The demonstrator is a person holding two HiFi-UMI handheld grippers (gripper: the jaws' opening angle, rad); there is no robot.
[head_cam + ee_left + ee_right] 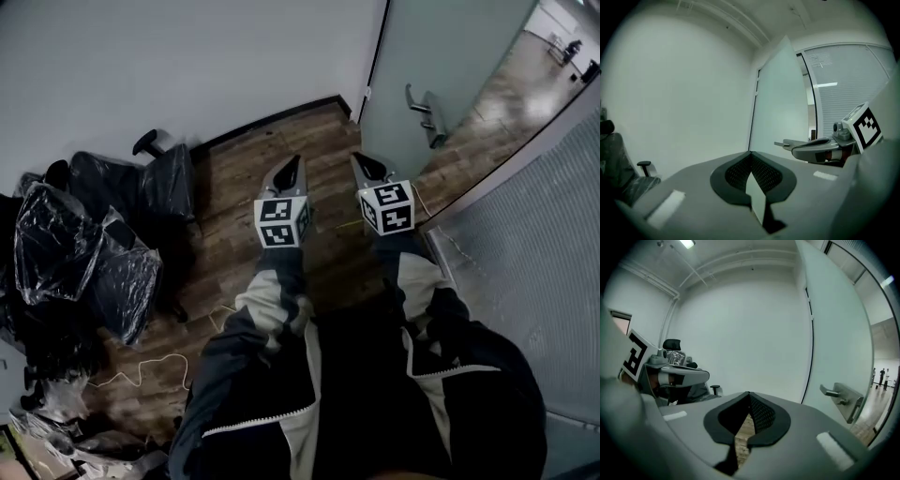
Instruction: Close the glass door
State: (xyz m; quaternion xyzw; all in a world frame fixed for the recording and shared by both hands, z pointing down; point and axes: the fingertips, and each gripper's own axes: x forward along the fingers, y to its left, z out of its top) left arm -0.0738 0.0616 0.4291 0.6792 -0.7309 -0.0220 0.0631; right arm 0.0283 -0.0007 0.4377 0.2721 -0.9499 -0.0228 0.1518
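The frosted glass door [441, 56] stands open at the upper right of the head view, with its metal lever handle [427, 112] facing me. Both grippers are held out side by side over the wood floor, short of the door. My left gripper [289, 171] is shut and holds nothing. My right gripper [368, 166] is also shut and empty, and it is the one closer to the handle. In the right gripper view the door [839, 333] fills the right side and the handle [836, 393] sits right of the jaws. The left gripper view shows the door [780, 108] ahead.
Black office chairs [141, 187] wrapped in plastic crowd the left side against the white wall [187, 66]. A thin cable [141, 370] lies on the wood floor. A ribbed glass partition [544, 253] runs along the right. Beyond the doorway a corridor [525, 75] shows distant people.
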